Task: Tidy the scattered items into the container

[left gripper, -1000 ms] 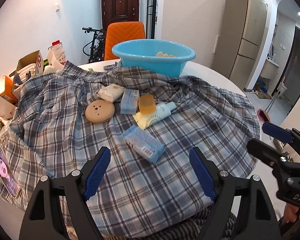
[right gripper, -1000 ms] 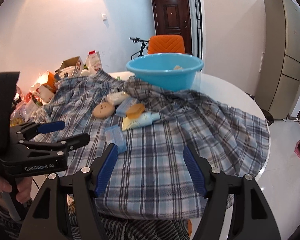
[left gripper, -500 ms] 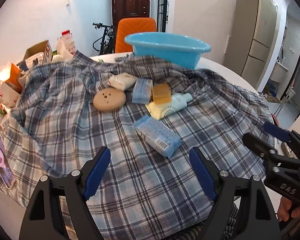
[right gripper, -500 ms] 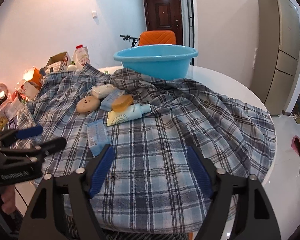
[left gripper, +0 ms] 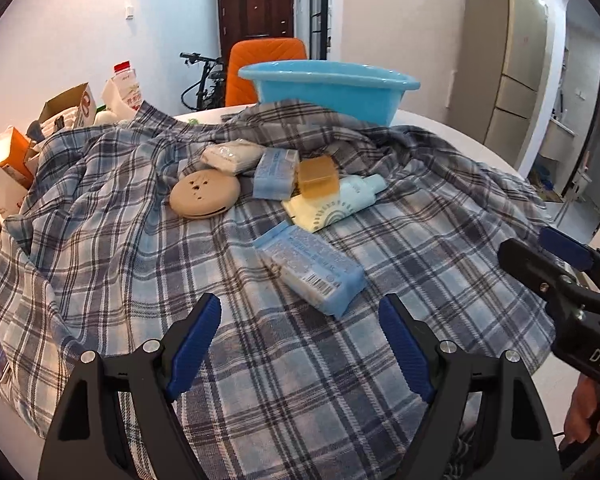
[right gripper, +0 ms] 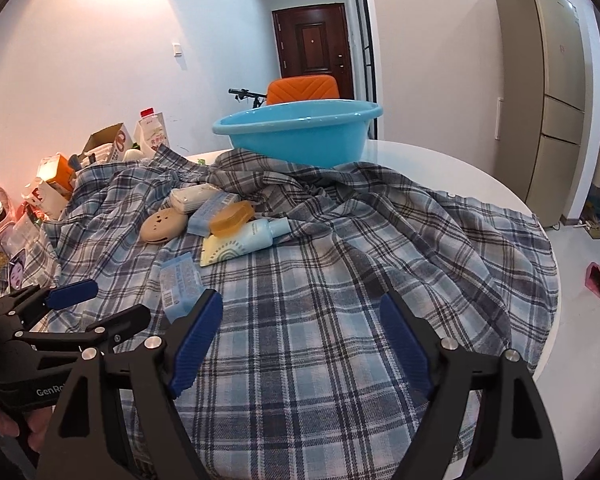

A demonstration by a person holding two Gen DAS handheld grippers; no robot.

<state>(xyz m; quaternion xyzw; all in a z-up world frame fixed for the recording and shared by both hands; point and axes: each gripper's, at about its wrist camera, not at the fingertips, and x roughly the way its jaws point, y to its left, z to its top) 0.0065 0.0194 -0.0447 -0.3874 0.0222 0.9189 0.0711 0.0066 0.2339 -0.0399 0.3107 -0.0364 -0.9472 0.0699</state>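
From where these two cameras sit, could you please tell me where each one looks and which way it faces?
Left wrist: rides the left gripper, angled down across the plaid cloth at the near blue packet; its own open jaws show, and the right gripper at the right edge.
Right wrist: rides the right gripper, jaws opening on nothing, aimed over the cloth toward the blue basin; the left gripper and a hand show at left.
Shared: basin, item pile, orange chair, door.

Container: blue plastic basin (right gripper: 300, 136), far end of counter.
Right tongs (right gripper: 300, 344): jaws opening, nothing between.
Cover: plaid cloth (right gripper: 340, 300).
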